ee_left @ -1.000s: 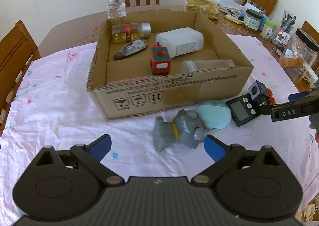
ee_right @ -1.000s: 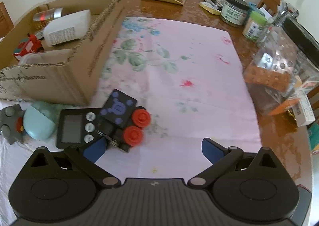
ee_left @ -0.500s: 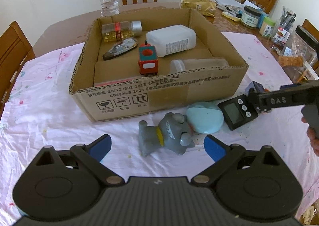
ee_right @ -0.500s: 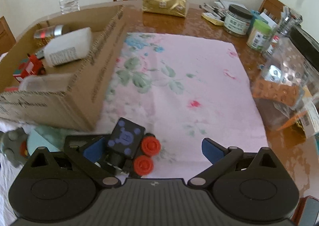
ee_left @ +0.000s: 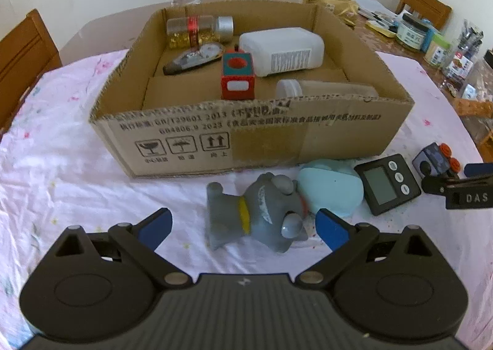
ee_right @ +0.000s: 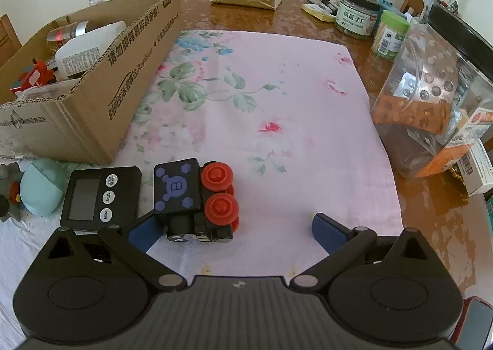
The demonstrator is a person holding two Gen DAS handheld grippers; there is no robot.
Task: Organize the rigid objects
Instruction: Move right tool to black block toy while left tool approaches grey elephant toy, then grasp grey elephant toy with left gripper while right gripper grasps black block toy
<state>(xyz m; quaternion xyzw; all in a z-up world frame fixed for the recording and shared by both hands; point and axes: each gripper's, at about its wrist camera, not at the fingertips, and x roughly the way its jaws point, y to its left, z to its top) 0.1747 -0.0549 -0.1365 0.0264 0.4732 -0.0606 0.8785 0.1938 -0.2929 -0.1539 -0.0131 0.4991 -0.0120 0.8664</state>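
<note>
Toys are lined up at the near wall of the box (ee_left: 246,140). At lower centre of the left view, the left claw (ee_left: 243,223) is spread wide around the elephant (ee_left: 255,214), ready for a grasp.

In the right view, the right claw (ee_right: 235,226) is held apart low in frame, its left pad beside the train (ee_right: 194,199), which lies on the bench (ee_right: 277,103) by the timer (ee_right: 98,195).

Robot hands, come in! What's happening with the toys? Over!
Both grippers open. Left gripper around gray elephant toy. Right gripper at black train. Timer beside it.
</note>
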